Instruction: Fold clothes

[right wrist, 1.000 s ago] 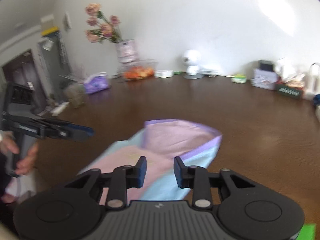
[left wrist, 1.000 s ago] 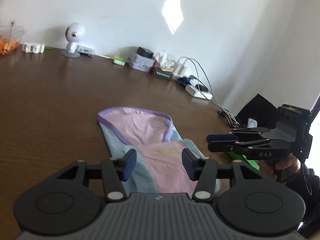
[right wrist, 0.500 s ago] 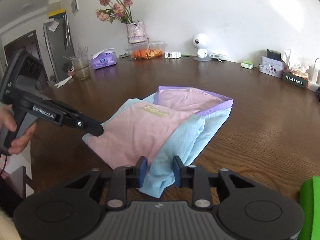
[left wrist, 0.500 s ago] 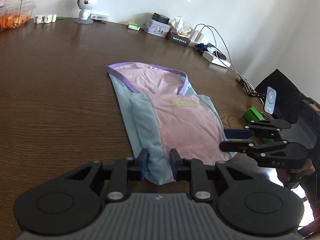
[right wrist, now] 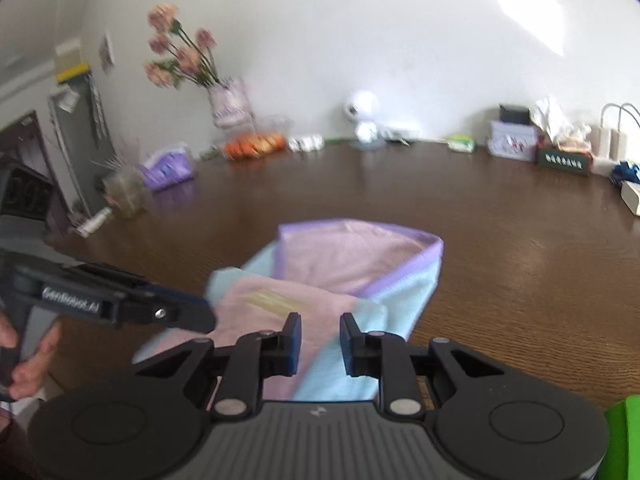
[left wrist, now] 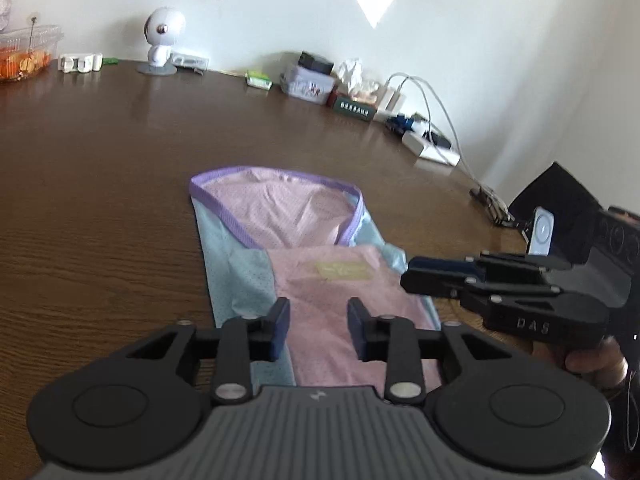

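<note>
garment (left wrist: 320, 264) lies flat on the brown bench (left wrist: 100, 168), pink in the middle, pale blue down the sides, a purple band round its far opening; a pink flap with a yellowish label is folded over the near half. left gripper (left wrist: 318, 330) hangs over the near end, its jaws part open after just widening, nothing between them but air above the cloth. right gripper (right wrist: 320, 344) hovers over the same end from 3 o'clock, jaws narrower, just closing, a gap showing and no cloth pinched. in the left view the right gripper juts in at 3 o'clock beside the garment's edge, a hand (left wrist: 596, 360) under it. in the right view the left gripper comes in at 9 o'clock. along the far bench edge at 12 o'clock stand a white camera (left wrist: 162, 40), boxes (left wrist: 312, 80) and chargers with cables (left wrist: 436, 120); flowers (right wrist: 180, 52) in a vase at 11 o'clock.
</note>
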Action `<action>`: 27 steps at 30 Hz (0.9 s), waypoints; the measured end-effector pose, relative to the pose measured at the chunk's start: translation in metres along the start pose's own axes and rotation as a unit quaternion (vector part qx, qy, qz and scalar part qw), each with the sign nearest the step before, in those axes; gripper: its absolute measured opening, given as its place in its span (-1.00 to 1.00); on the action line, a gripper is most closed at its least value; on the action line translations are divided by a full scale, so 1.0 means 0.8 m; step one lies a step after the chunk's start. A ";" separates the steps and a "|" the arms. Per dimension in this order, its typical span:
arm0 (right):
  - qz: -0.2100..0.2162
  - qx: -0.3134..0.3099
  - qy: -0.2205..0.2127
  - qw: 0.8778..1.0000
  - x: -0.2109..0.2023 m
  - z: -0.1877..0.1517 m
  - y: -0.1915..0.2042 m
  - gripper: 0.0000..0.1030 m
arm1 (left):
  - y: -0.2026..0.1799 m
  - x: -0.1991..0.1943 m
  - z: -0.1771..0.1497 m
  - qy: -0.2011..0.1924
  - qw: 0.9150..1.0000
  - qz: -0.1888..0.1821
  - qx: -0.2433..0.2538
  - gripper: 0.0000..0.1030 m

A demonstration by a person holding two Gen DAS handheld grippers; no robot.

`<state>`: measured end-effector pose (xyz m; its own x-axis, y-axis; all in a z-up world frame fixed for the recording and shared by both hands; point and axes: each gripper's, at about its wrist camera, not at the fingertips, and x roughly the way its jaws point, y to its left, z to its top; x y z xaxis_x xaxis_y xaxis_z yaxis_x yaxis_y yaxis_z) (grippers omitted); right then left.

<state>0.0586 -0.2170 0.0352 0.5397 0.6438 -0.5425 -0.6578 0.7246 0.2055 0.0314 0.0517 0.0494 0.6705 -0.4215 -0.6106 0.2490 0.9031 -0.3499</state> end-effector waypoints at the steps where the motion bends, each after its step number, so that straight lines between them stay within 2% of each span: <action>1: 0.006 -0.008 0.003 1.000 -0.001 -0.001 0.006 -0.60 | -0.003 0.004 -0.001 0.003 1.000 0.002 0.003 -0.16; 2: 0.006 -0.016 0.012 1.000 0.002 -0.004 0.011 -0.62 | -0.005 0.016 -0.003 0.018 1.000 0.009 0.011 -0.17; 3: -0.004 -0.024 0.029 0.999 0.012 -0.008 0.014 -0.63 | -0.008 0.024 -0.006 0.027 0.999 0.020 0.020 -0.33; 5: -0.014 -0.024 0.033 0.999 0.014 -0.009 0.017 -0.62 | -0.012 0.022 -0.005 0.029 0.998 0.032 0.033 -0.38; 7: -0.015 -0.031 0.012 0.999 -0.007 0.009 0.016 -0.59 | -0.006 0.001 0.014 0.006 0.999 0.022 0.032 -0.29; 9: -0.030 -0.024 -0.011 0.999 -0.022 0.034 0.003 -0.29 | 0.009 -0.002 0.044 -0.018 0.998 0.053 0.033 -0.06; 10: -0.045 -0.013 -0.011 0.999 -0.019 0.050 -0.011 -0.18 | 0.019 0.005 0.061 -0.021 0.997 0.072 0.036 -0.06; 11: -0.060 -0.004 -0.003 0.998 -0.011 0.064 -0.026 -0.18 | 0.032 0.019 0.077 -0.016 0.996 0.084 0.035 -0.06; 13: -0.096 0.023 0.039 0.994 0.028 0.089 -0.059 -0.17 | 0.059 0.057 0.105 0.009 0.995 0.101 0.018 -0.08; 16: -0.110 0.065 0.078 0.989 0.082 0.110 -0.098 -0.25 | 0.081 0.097 0.124 0.022 0.992 0.125 0.003 -0.21; 19: -0.122 0.071 0.105 0.984 0.114 0.111 -0.105 -0.27 | 0.088 0.117 0.125 0.031 0.990 0.134 0.005 -0.31; 21: -0.130 0.058 0.114 0.983 0.124 0.104 -0.102 -0.43 | 0.091 0.125 0.122 0.032 0.990 0.135 0.008 -0.48; 23: -0.149 0.052 0.113 0.981 0.124 0.097 -0.099 -0.88 | 0.092 0.129 0.124 0.029 0.990 0.139 0.014 -0.85; 24: -0.157 0.046 0.113 0.980 0.121 0.094 -0.097 -0.91 | 0.092 0.133 0.125 0.030 0.990 0.134 0.017 -0.93; 27: -0.171 0.035 0.109 0.979 0.112 0.087 -0.092 -0.96 | 0.088 0.144 0.130 0.029 0.991 0.126 0.033 -0.96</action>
<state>0.1919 -0.1957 0.0279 0.5923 0.2983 -0.7484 -0.4163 0.9086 0.0327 0.1985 0.0751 0.0283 0.6758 -0.1846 -0.7135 0.1262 0.9828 -0.1348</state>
